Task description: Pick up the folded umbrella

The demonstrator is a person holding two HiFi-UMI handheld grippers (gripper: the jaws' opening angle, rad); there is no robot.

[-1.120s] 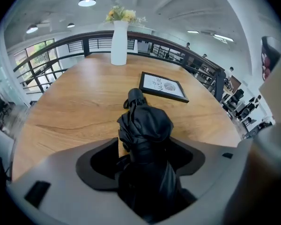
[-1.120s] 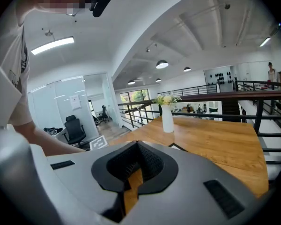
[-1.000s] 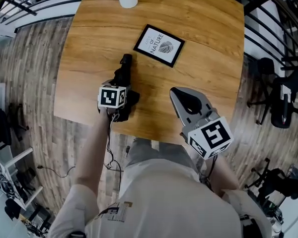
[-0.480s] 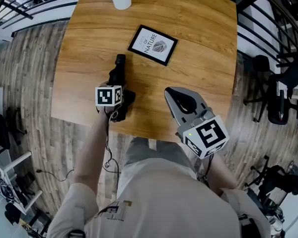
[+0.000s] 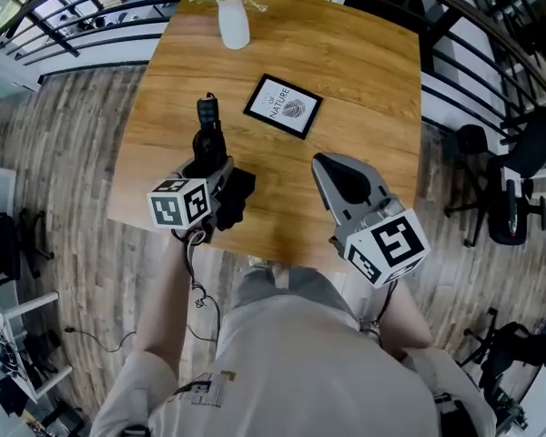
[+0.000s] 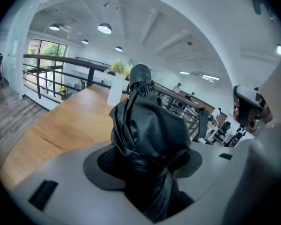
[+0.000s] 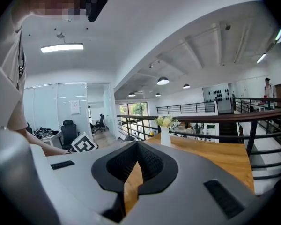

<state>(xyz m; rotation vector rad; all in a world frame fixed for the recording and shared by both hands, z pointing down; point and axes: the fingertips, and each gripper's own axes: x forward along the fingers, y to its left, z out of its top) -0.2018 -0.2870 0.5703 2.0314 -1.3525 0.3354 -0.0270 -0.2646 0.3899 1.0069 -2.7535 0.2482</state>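
Note:
The folded black umbrella (image 5: 207, 133) is off the wooden table (image 5: 364, 62), its handle pointing away from me. My left gripper (image 5: 213, 166) has its jaws closing around the bunched fabric end, which hangs out behind it. In the left gripper view the umbrella (image 6: 147, 125) fills the gap between the grey jaws of the left gripper (image 6: 147, 156) and is raised above the tabletop. My right gripper (image 5: 333, 167) hovers over the near right part of the table, jaws together and holding nothing. In its own view the right gripper (image 7: 136, 146) has its pads meeting.
A framed print (image 5: 283, 106) lies flat at mid-table. A white vase (image 5: 234, 24) with flowers stands near the far edge. Black railings (image 5: 491, 53) run round the table's far and right sides. Office chairs (image 5: 519, 185) stand on the floor at right.
Both grippers have risen. The left one has lifted the umbrella off the table and tilted its handle upward. The right one stays shut and empty.

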